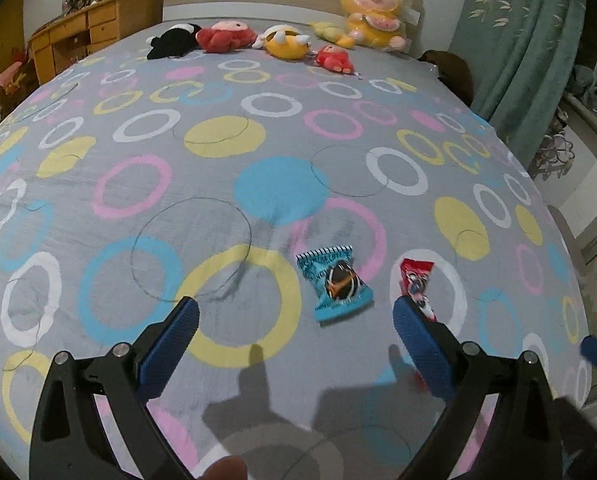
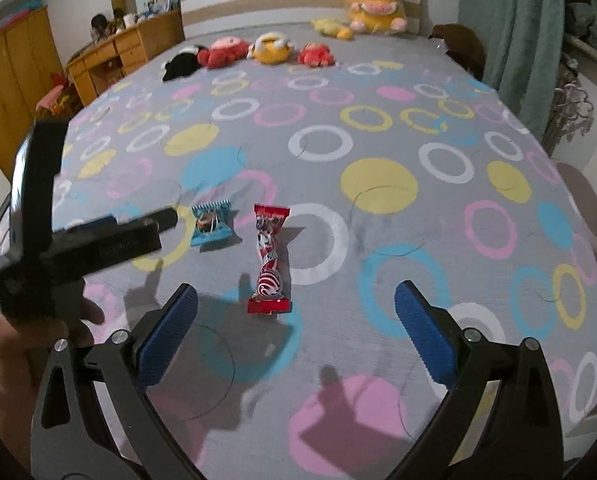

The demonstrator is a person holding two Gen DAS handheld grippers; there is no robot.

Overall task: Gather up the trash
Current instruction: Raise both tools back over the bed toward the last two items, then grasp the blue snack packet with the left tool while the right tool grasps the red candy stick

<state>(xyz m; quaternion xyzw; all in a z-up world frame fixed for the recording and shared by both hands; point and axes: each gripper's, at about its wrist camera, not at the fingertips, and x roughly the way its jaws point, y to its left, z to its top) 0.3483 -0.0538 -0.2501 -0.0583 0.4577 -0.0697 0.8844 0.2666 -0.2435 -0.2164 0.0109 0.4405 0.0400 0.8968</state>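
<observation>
A blue snack wrapper (image 1: pixel 336 286) lies on the bed between the tips of my open left gripper (image 1: pixel 296 312). A long red wrapper (image 1: pixel 416 282) lies just right of it, partly behind the right finger. In the right wrist view the red wrapper (image 2: pixel 269 258) lies just ahead of my open, empty right gripper (image 2: pixel 296 300), and the blue wrapper (image 2: pixel 211 224) lies further left. The left gripper's body (image 2: pixel 98 240) shows there at the left, held by a hand.
The bed sheet (image 1: pixel 218 208) is grey with coloured rings. Several plush toys (image 1: pixel 286 42) line the far end by the headboard. A wooden desk (image 1: pixel 78 36) stands at far left, green curtains (image 1: pixel 518 40) at right.
</observation>
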